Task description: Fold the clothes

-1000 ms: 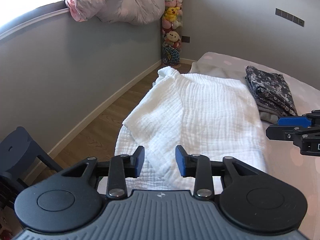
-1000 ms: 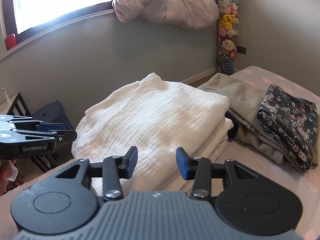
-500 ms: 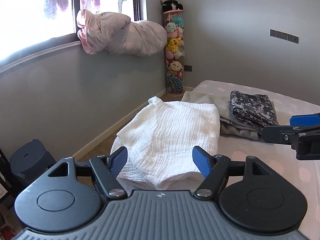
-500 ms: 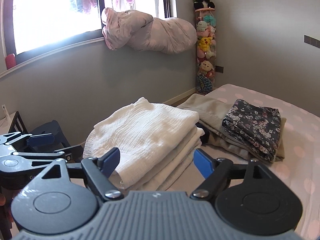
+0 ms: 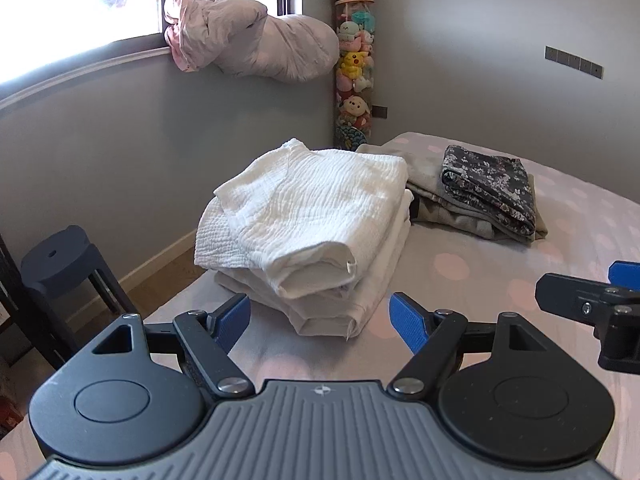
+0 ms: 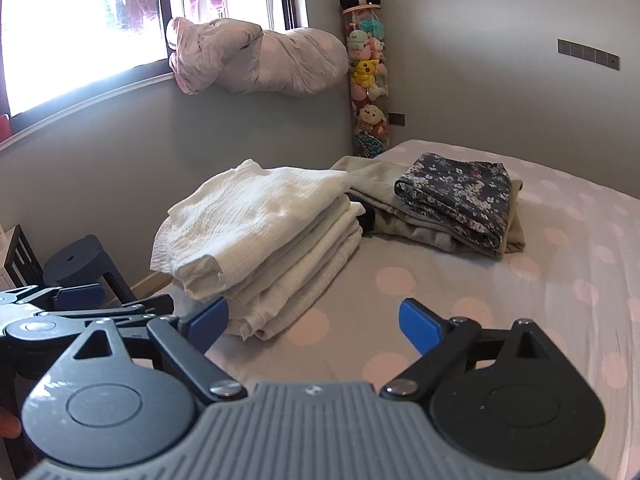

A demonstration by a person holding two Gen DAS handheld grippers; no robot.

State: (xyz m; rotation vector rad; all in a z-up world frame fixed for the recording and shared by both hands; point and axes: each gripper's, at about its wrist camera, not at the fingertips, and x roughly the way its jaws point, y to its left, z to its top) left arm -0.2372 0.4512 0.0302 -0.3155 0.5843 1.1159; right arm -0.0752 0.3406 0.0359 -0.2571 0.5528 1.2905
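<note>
A folded white crinkled garment (image 5: 316, 216) (image 6: 256, 216) lies on top of a stack of folded pale cloths at the bed's near left corner. Behind it a folded dark floral garment (image 5: 490, 184) (image 6: 456, 196) rests on a beige folded piece (image 5: 436, 204). My left gripper (image 5: 320, 318) hangs open just short of the white stack, nothing between its blue pads. My right gripper (image 6: 314, 320) is open too, hovering over the sheet beside the stack. The right gripper's tip shows at the right edge of the left wrist view.
The bed (image 6: 560, 264) has a grey sheet with pink dots. A dark stool (image 5: 60, 260) stands on the wooden floor by the bed's left edge. A tube of plush toys (image 5: 354, 72) fills the corner, and a bundled pink quilt (image 5: 256, 40) sits on the windowsill.
Both grippers have opened wide and drawn back from the white stack, which now sits smaller and farther away. The white garment stays folded on the pile.
</note>
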